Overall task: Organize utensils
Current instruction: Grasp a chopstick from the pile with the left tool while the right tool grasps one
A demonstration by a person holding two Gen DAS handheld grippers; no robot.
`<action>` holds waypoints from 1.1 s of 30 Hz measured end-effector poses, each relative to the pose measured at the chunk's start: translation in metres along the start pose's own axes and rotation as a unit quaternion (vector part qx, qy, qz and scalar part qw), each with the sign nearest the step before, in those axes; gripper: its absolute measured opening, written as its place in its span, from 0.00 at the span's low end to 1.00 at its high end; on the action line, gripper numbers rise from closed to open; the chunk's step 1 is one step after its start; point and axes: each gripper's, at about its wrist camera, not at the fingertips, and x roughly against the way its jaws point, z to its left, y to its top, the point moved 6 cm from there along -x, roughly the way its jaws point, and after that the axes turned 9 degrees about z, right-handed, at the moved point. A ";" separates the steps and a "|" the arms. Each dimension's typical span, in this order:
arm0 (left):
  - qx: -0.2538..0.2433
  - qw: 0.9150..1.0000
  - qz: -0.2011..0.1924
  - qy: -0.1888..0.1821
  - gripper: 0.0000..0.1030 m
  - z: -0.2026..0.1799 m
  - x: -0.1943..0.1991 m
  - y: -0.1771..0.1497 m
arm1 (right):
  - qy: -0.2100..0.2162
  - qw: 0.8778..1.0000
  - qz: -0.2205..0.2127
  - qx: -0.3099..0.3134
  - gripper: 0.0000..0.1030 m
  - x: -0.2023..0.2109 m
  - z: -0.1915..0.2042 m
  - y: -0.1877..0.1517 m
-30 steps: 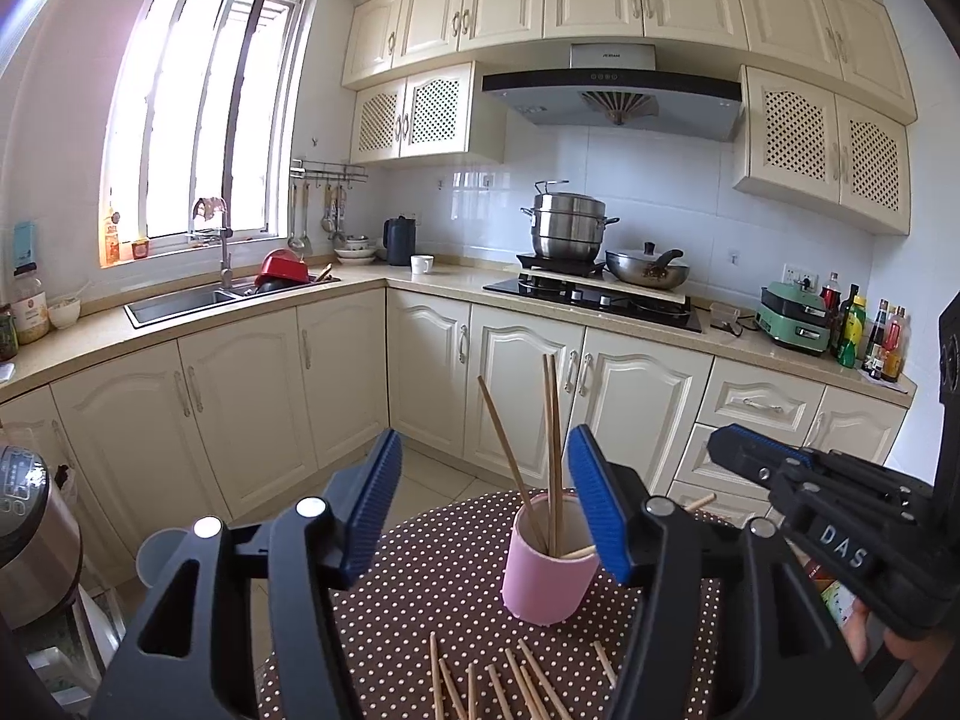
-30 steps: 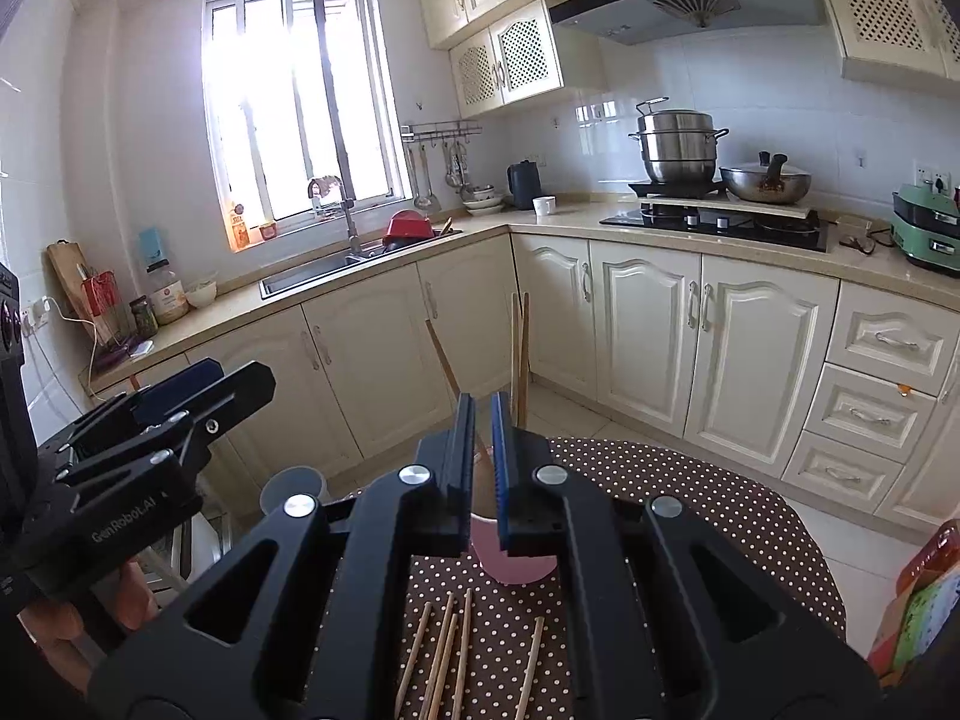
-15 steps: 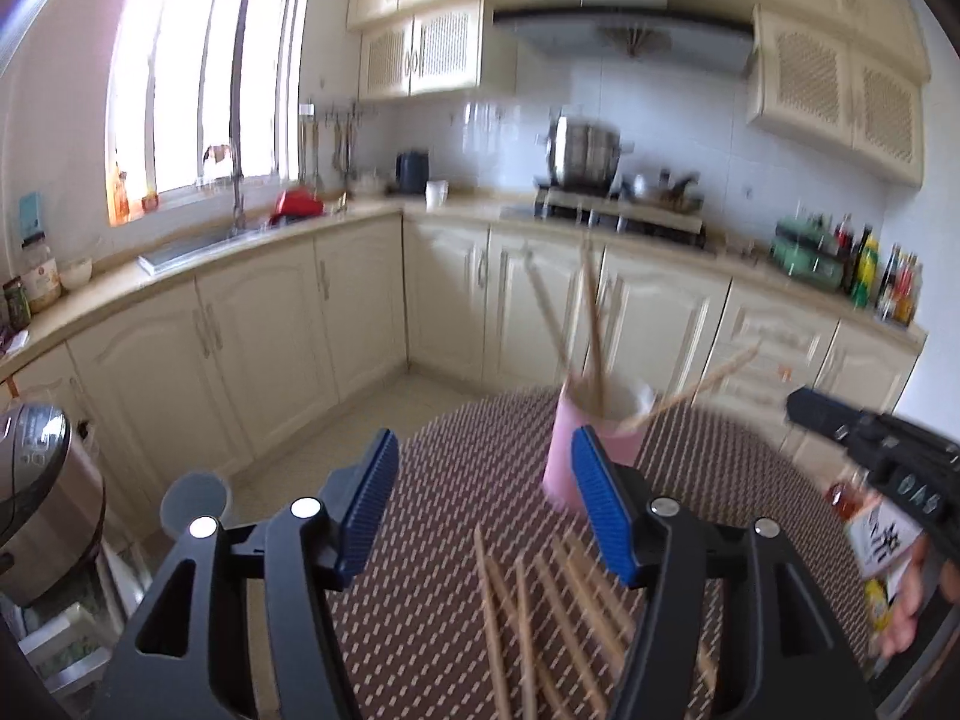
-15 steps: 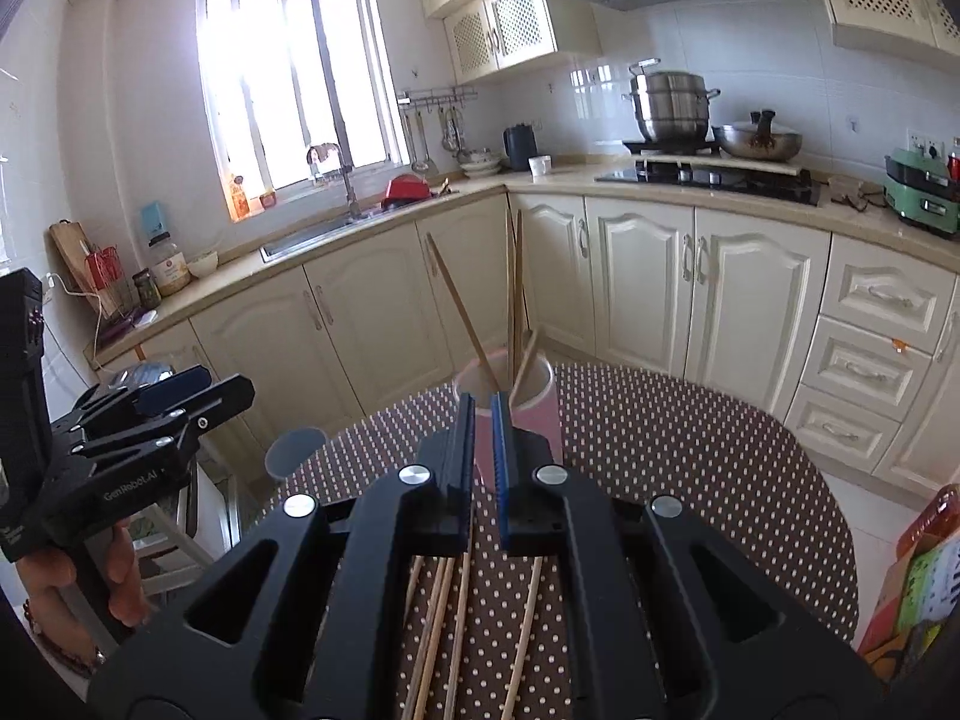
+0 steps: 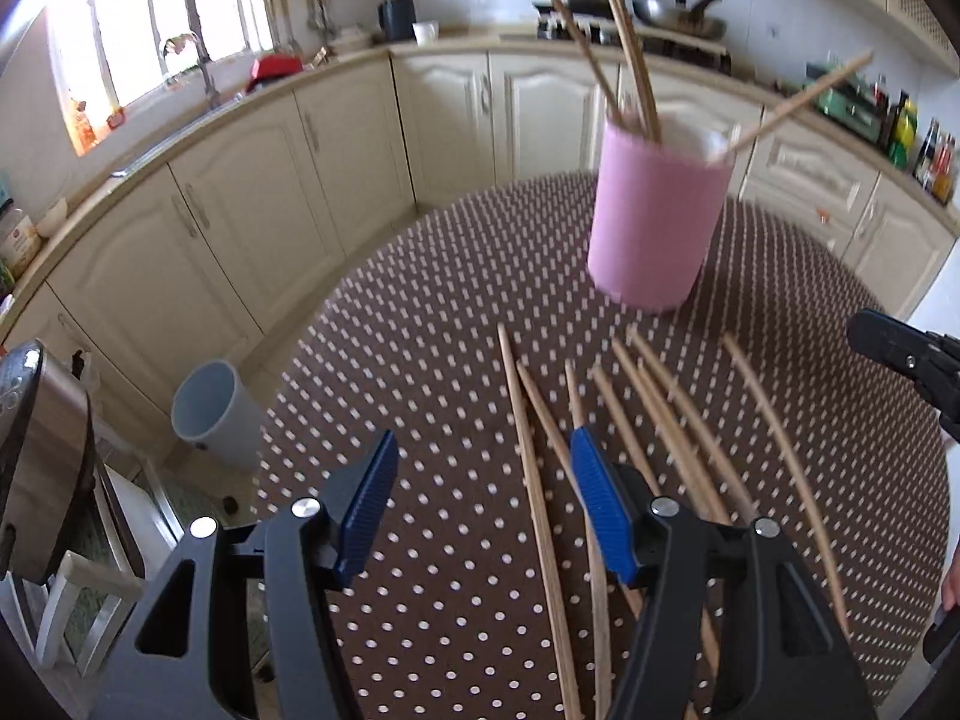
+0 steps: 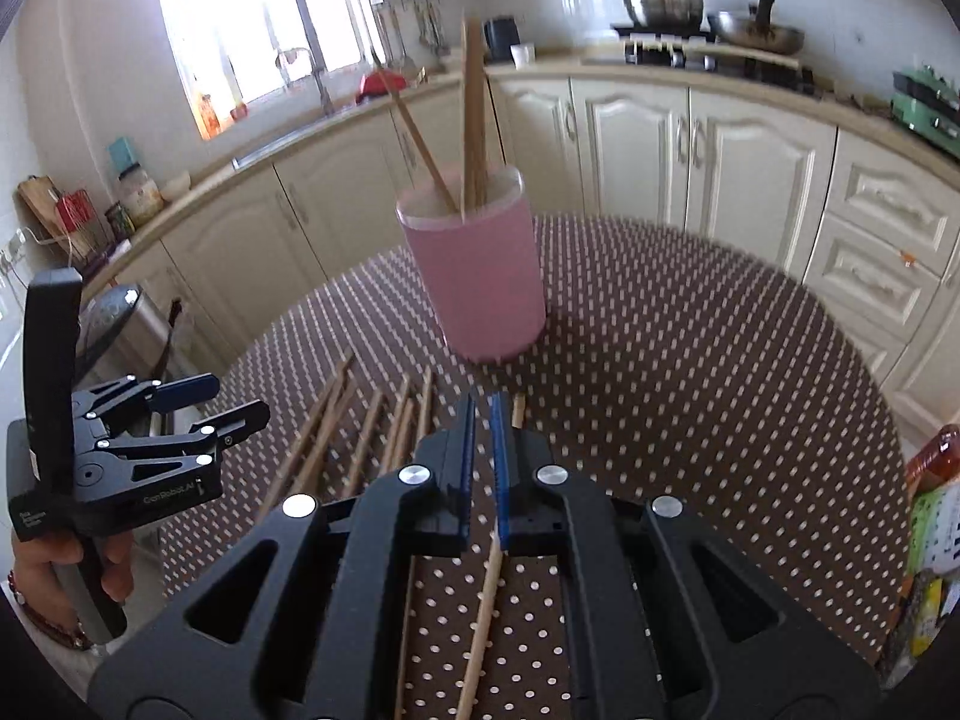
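Note:
A pink cup (image 5: 657, 222) (image 6: 477, 276) stands on the round dotted table (image 5: 420, 372) with a few wooden chopsticks upright in it. Several loose chopsticks (image 5: 606, 420) (image 6: 360, 432) lie on the cloth in front of it. My left gripper (image 5: 483, 480) is open and empty, low over the leftmost loose chopsticks. My right gripper (image 6: 480, 420) is nearly closed with a narrow gap, empty, above the table in front of the cup; one chopstick (image 6: 483, 612) lies on the table beneath it. The left gripper also shows in the right wrist view (image 6: 222, 399).
Cream kitchen cabinets (image 5: 288, 198) and a counter with a sink run behind the table. A grey bin (image 5: 210, 414) stands on the floor to the left, and a metal cooker (image 5: 42, 456) at far left. A colourful packet (image 6: 933, 516) lies at the table's right edge.
Both grippers have tilted downward and moved closer to the table, so the loose chopsticks and cup appear larger. The jaws have kept their openings.

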 end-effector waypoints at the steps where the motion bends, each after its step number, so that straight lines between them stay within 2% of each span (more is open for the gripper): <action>1: -0.003 1.000 0.005 0.001 0.58 -0.002 -0.004 -0.002 | -0.002 1.000 0.012 -0.001 0.06 -0.008 -0.001 -0.004; 12: 0.001 0.999 0.044 0.010 0.58 0.003 -0.045 -0.009 | -0.019 0.997 0.078 -0.002 0.06 -0.057 -0.009 -0.018; 14: 0.004 0.999 0.045 0.009 0.58 0.004 -0.050 -0.004 | -0.019 0.996 0.085 -0.003 0.06 -0.063 -0.011 -0.019; 18: 0.007 0.999 0.046 0.005 0.58 0.006 -0.057 0.006 | -0.018 0.996 0.092 -0.003 0.18 -0.070 -0.011 -0.018; 25: 0.015 0.999 0.049 -0.004 0.58 0.013 -0.071 0.033 | -0.033 0.994 0.099 0.015 0.18 -0.084 -0.005 -0.009; 27: 0.013 0.999 0.047 -0.011 0.45 0.012 -0.073 0.038 | -0.042 0.994 0.101 0.026 0.18 -0.089 -0.001 -0.007; 31: 0.004 0.999 0.046 -0.016 0.31 0.005 -0.075 0.045 | -0.051 0.992 0.105 0.036 0.18 -0.096 0.005 -0.002; 33: 0.006 0.999 0.045 -0.019 0.20 0.003 -0.075 0.047 | -0.051 0.992 0.106 0.037 0.17 -0.099 0.006 0.000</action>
